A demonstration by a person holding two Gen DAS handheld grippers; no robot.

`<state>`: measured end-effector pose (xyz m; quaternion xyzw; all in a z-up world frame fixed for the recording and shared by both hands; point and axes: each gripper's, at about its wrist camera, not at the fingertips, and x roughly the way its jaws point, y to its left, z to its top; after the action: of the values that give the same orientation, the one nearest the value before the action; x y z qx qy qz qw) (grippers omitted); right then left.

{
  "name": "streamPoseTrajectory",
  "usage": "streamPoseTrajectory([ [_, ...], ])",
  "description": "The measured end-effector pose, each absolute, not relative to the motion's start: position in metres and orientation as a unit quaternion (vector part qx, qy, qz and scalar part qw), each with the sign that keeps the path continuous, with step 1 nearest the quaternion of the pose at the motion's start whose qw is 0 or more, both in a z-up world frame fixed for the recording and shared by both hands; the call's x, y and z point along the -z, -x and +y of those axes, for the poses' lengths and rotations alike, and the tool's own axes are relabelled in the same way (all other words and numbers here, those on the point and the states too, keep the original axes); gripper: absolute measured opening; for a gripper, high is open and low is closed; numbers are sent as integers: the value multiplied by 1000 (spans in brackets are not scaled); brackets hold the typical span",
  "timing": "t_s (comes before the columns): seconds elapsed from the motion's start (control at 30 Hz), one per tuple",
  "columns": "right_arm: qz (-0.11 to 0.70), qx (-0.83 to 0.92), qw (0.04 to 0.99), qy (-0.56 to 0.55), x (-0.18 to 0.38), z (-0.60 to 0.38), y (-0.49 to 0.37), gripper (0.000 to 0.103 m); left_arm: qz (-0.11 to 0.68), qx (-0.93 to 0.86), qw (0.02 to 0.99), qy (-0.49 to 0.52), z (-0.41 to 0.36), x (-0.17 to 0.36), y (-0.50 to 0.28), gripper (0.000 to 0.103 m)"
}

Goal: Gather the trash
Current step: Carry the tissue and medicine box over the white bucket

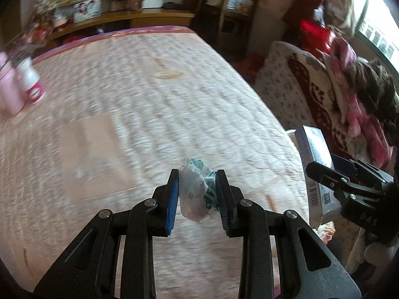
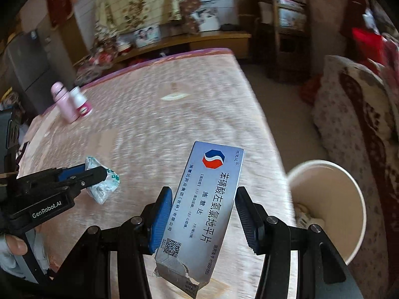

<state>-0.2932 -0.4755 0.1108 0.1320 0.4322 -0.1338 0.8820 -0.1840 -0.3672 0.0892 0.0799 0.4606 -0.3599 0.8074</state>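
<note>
On the far left of the bed (image 1: 149, 94) stand a pink bottle (image 1: 10, 87) and a white jar (image 1: 31, 82), side by side and well apart from our work; we judge they are not trash.

Our left hand-held gripper (image 1: 197, 194) is clamped on a crumpled plastic wrapper (image 1: 197, 191), its blue pads pressing both sides. The wrapper is held just above the bed cover, near the bed's right edge. It is a wad with no clear long axis; a loose tail sticks out past the fingertips, away from us.

Our right hand-held gripper (image 2: 203, 214) grips a torn medicine box (image 2: 202, 209). The left pad presses the box's side; the right pad looks to be at the other edge, though we cannot tell how firm that contact is. The box's long axis runs along the fingers, tilted slightly right, with the logo end pointing away from us and the ripped end toward us, overhanging below the pads.

Farthest right, just beside the bed's edge and lower, sits a white bin (image 2: 329, 206), its mouth open toward us.

We judge both pieces are picked up and the carry to the bin is in hand. The next move calls for swinging each gripper over the mouth and opening the jaws. The box should go in end first, as it is long.
</note>
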Motion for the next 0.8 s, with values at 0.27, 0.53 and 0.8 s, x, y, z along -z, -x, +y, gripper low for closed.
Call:
streamPoseTrajectory([
  [0.27,427,191,870,-158,-108,-530,342,51,450,403,789,-109,-428,-93,213,26],
  [0.53,424,242,853,-184,-99,-575,382,51,455,449,761,-111,-483,-91,233,26],
  [0.8,425,271,837,-213,-83,-612,409,51,467,481,734,-105,-526,-84,247,26],
])
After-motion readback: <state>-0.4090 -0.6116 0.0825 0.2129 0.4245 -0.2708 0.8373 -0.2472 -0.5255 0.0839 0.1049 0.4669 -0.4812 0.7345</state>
